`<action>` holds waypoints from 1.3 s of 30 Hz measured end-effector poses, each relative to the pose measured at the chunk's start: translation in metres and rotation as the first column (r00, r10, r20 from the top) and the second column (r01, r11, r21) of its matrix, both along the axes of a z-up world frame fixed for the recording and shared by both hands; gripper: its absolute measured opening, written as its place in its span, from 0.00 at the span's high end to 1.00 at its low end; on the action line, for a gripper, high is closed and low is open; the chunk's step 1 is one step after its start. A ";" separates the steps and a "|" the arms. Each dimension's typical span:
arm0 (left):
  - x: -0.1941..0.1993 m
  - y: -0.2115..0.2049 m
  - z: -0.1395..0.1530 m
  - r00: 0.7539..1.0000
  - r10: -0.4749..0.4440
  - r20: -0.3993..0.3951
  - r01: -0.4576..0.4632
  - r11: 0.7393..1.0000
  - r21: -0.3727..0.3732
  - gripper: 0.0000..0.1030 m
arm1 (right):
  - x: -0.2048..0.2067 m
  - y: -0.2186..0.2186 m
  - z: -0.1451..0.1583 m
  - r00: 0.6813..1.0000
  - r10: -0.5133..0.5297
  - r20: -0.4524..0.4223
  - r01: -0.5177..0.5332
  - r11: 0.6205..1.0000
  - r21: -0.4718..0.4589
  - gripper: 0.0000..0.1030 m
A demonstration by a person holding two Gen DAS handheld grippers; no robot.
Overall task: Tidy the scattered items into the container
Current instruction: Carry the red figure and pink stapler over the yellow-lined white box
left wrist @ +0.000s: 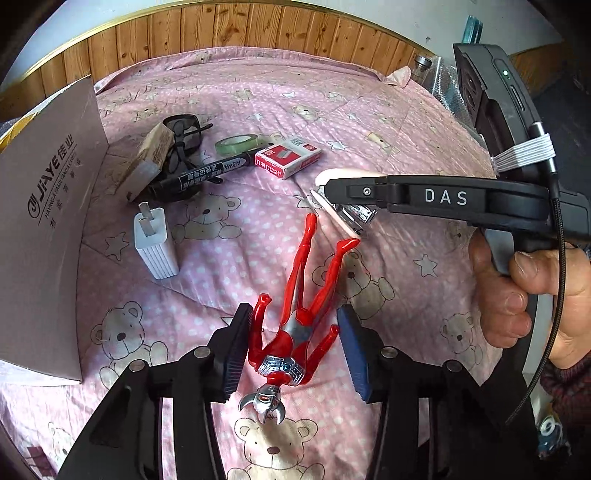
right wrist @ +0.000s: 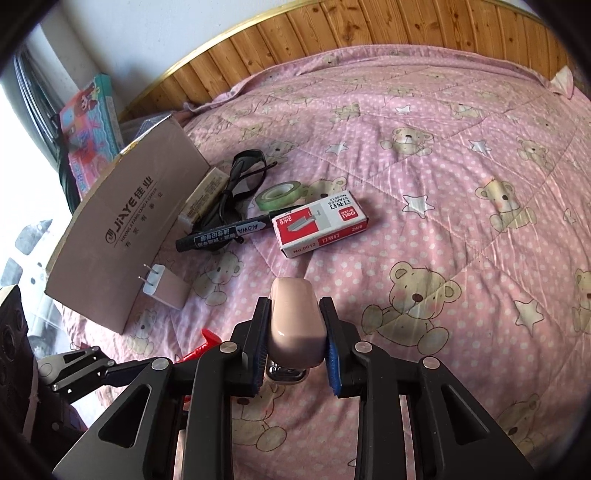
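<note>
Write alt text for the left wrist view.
The left gripper sits open around a red toy figure lying on a pink bear-print bedspread. At right, a hand holds the right gripper, shut on a stapler. Behind lie a charger, marker, staple box and cardboard box.

The bed is covered by a quilted pink cloth bedspread (right wrist: 424, 229) with a soft, faintly shiny weave, and behind it a wall of knotty varnished wood panelling (left wrist: 229, 29) is seen. A matt cardboard box (right wrist: 122, 229) and a printed paper staple box (right wrist: 320, 226) are shown beside a glossy plastic marker (right wrist: 225, 234). The red toy figure (left wrist: 295, 306) is moulded in shiny plastic with silver-painted parts, while the stapler (right wrist: 295, 325) is cased in smooth glossy plastic over bright metal.
</note>
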State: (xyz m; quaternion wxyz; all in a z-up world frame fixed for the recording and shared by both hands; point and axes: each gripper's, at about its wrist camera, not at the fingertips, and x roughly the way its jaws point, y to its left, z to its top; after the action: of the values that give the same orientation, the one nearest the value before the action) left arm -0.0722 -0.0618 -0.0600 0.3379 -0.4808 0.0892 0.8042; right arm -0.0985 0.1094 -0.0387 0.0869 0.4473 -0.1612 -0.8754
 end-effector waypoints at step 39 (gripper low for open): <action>0.009 -0.048 0.082 0.985 0.152 -0.076 -0.139 0.979 0.148 0.54 | 0.039 -0.031 0.031 0.997 0.033 -0.069 -0.035 0.999 -0.031 0.74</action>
State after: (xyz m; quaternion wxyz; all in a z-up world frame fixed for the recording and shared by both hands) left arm -0.0636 -0.1097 0.0224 0.3073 -0.4253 0.0109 0.8512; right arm -0.0593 0.0783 -0.0081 0.1144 0.4184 -0.1648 -0.8858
